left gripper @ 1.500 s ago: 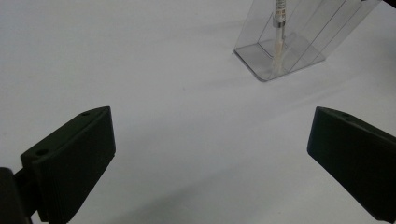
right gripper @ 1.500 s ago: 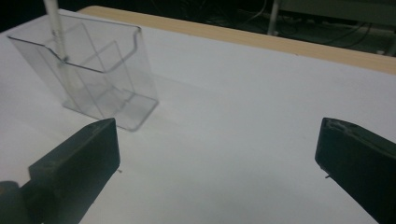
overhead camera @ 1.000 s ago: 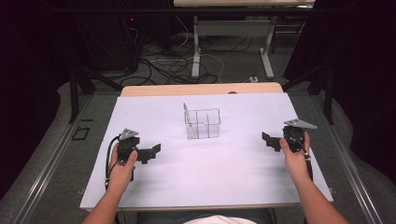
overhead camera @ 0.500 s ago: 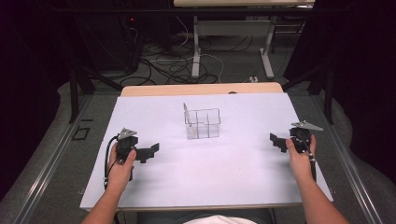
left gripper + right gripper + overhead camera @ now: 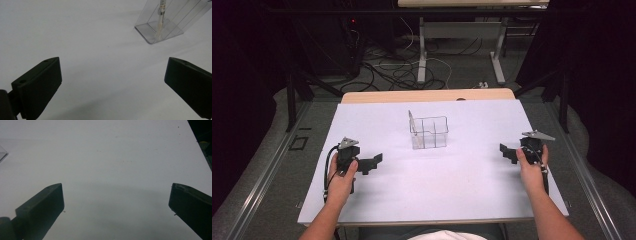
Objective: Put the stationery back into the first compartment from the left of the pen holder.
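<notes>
I find nothing that I can read here. The slim white stick (image 5: pixel 160 17) standing in the clear plastic box (image 5: pixel 162 27), seen from my left claw's camera, carries a small printed band near its top, but the marks on it are too small and blurred for me to make out a letter or a number. From the high view the box (image 5: pixel 429 132) bears no legible label, and the white worktop (image 5: pixel 437 185) under it is plain, with no print or sign on it.
</notes>
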Available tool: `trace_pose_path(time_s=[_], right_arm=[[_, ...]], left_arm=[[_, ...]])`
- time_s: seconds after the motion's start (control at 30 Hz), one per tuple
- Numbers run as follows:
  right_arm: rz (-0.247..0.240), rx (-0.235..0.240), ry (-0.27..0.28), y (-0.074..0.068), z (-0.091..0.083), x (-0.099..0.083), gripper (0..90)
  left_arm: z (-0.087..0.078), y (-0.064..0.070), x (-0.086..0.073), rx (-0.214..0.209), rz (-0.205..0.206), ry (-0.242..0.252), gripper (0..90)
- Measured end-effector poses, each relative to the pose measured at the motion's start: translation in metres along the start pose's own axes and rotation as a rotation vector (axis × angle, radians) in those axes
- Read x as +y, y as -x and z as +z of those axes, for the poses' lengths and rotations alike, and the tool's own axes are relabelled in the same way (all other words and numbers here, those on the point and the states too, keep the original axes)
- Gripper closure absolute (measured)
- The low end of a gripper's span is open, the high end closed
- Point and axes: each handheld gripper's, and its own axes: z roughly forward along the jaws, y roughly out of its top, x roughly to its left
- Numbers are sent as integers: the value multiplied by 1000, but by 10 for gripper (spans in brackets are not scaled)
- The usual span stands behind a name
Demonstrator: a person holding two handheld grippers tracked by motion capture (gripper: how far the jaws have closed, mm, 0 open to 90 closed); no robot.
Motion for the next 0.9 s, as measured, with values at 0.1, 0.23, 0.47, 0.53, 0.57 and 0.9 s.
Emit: trace_pose_path(time_s=[0.1,0.23,0.47,0.53,0.57,0.9], right_arm=[[10,4,-3,0,0,0,0],[-1,0,-3,0,0,-2,0],[-4,7,-5,-5,-1,-3,0],[-9,6,-6,-6,0,-3,0],[-11,10,-7,-6,1,-3,0],[-24,6,-6,-8,2,-3,0]], left_arm=[[0,0,0,2,-4,-3,13],[0,0,0,2,6,-5,16],[1,0,0,-1,-5,1,16],[1,0,1,-1,-4,1,16],[1,0,1,2,-4,0,16],[0,-1,1,3,-7,0,16]])
